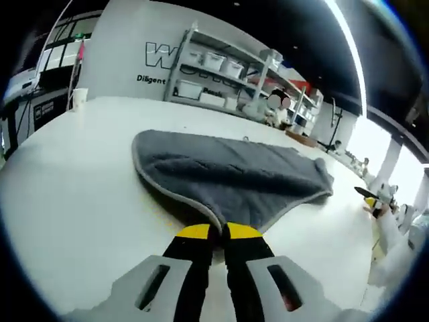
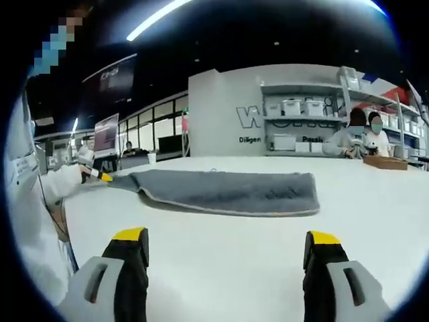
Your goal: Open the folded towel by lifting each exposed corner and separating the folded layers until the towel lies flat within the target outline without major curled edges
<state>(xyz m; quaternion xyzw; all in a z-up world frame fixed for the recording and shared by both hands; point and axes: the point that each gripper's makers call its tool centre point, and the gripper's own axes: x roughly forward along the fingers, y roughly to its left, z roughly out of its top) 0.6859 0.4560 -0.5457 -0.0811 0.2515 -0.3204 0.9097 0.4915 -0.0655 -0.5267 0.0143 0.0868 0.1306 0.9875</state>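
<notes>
A grey towel [image 1: 228,171] with a pale hem lies folded on the white table [image 1: 74,194], spread away from me. My left gripper [image 1: 218,231] is shut on the towel's nearest corner, its yellow-tipped jaws pressed together over the hem. In the right gripper view the same towel [image 2: 228,189] lies as a long flat band. The left gripper [image 2: 100,176] pinches its left end there, held by a white-sleeved hand. My right gripper [image 2: 226,238] is open, jaws wide apart above bare table, short of the towel's near edge. Its dark, yellow-marked tip [image 1: 367,194] shows at the right in the left gripper view.
A paper cup [image 1: 79,98] stands at the table's far left edge. A wooden tray [image 2: 385,162] sits at the far right, where people work. Shelves with white bins [image 1: 214,64] line the back wall. The person's white-clad body [image 2: 27,221] is at my left.
</notes>
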